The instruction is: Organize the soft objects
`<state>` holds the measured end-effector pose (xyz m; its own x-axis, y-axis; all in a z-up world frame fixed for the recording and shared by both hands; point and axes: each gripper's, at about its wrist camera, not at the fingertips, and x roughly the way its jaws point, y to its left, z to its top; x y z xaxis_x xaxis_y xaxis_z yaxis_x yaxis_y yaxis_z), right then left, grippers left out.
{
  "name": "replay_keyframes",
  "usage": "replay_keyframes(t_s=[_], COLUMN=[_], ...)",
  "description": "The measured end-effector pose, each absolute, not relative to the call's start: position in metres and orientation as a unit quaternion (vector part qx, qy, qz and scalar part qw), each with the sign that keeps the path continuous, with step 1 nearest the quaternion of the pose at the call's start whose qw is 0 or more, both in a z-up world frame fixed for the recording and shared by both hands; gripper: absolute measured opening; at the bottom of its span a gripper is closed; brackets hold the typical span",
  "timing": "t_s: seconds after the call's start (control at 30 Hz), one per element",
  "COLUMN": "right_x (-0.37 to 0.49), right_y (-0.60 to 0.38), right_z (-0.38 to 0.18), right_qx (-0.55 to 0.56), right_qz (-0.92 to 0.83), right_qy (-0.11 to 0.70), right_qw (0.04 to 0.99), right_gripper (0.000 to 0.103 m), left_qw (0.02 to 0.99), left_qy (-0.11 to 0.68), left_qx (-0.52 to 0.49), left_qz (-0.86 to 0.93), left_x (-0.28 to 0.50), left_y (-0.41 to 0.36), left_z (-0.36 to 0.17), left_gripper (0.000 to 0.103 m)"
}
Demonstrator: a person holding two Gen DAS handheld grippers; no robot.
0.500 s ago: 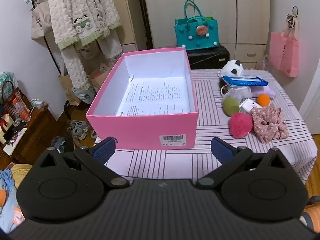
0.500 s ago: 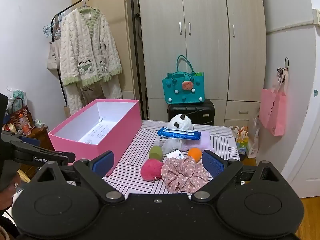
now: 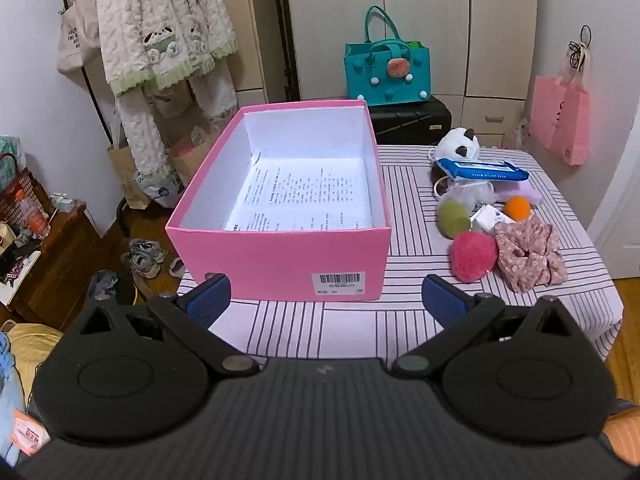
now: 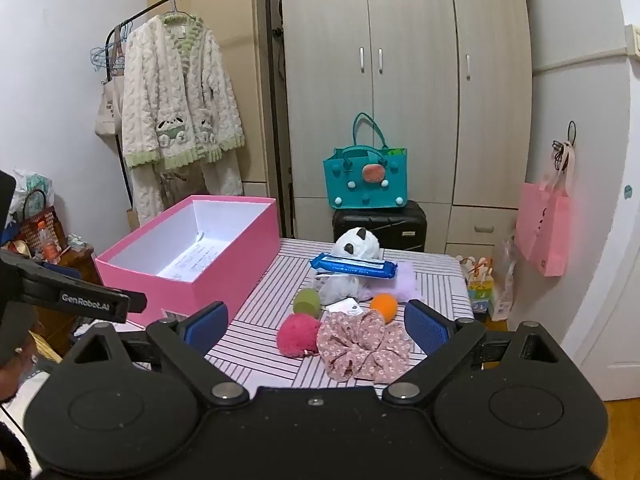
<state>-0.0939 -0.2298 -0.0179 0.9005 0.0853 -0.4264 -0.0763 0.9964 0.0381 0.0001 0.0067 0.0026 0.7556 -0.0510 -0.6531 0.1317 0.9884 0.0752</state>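
An open pink box [image 3: 280, 256] [image 4: 224, 276] stands on the striped table with only a printed sheet inside. To its right lie soft things: a pink pompom [image 3: 474, 256] [image 4: 299, 335], a floral scrunchie [image 3: 528, 254] [image 4: 362, 346], a green ball [image 3: 453, 219] [image 4: 307, 302], an orange ball [image 3: 517, 206] [image 4: 383, 307], a panda plush [image 3: 456, 148] [image 4: 358, 243] and a blue wipes pack [image 3: 482, 170] [image 4: 354, 266]. My left gripper [image 3: 324, 298] is open before the box's near wall. My right gripper [image 4: 316, 330] is open just short of the pompom and scrunchie, holding nothing.
The striped table [image 3: 320, 324] ends near both grippers. A black suitcase [image 4: 380, 224] with a teal bag [image 4: 366, 180] stands behind it. A clothes rack with a fluffy robe [image 4: 180, 100] is at the left, a pink bag [image 4: 544, 228] on the right wall. Shoes [image 3: 144, 256] lie on the floor.
Both views have shifted only slightly; the left gripper has edged a little nearer the box. Nothing on the table has moved.
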Motion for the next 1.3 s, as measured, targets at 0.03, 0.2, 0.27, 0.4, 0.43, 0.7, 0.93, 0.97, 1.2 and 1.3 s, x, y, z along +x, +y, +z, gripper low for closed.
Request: replay_keyframes(t_s=[0.03, 0.2, 0.27, 0.4, 0.43, 0.7, 0.93, 0.97, 1.2, 1.3], right_x=[-0.094, -0.09, -0.089, -0.088, -0.087, -0.091, -0.101, -0.102, -0.108, -0.11], right_y=[-0.23, -0.235, -0.236, -0.237, -0.238, -0.241, -0.234, -0.233, -0.233, -0.233], right_z=[-0.019, -0.017, -0.018, -0.025, -0.026, -0.022, -0.023, -0.023, -0.03, -0.035], right_qx=[0.009, 0.019, 0.021, 0.029, 0.032, 0.027, 0.014, 0.014, 0.029, 0.034], right_qz=[0.041, 0.055, 0.057, 0.052, 0.052, 0.049, 0.044, 0.043, 0.034, 0.034], right_qy=[0.219, 0.222, 0.22, 0.216, 0.217, 0.203, 0.186, 0.184, 0.173, 0.17], right_qw=[0.975, 0.973, 0.973, 0.975, 0.974, 0.978, 0.981, 0.982, 0.984, 0.984], right_gripper=[0.097, 0.1, 0.101, 0.101, 0.101, 0.101, 0.101, 0.101, 0.101, 0.101], left_qw=[0.935, 0.934, 0.936, 0.938, 0.938, 0.94, 0.949, 0.951, 0.962, 0.964], left_qy=[0.346, 0.349, 0.343, 0.336, 0.334, 0.326, 0.303, 0.298, 0.263, 0.256], left_qx=[0.059, 0.06, 0.059, 0.071, 0.074, 0.08, 0.065, 0.062, 0.025, 0.011], left_qz=[-0.047, -0.057, -0.056, -0.053, -0.052, -0.053, -0.05, -0.049, -0.064, -0.068], left_x=[0.0, -0.003, -0.006, -0.01, -0.011, -0.014, -0.021, -0.023, -0.035, -0.038], left_y=[0.007, 0.006, 0.006, 0.005, 0.004, 0.003, 0.007, 0.008, 0.017, 0.02], left_z=[0.003, 0.004, 0.006, 0.006, 0.006, 0.006, 0.005, 0.005, 0.001, -0.005], left_gripper=[0.103, 0.103, 0.103, 0.103, 0.103, 0.103, 0.103, 0.103, 0.103, 0.103])
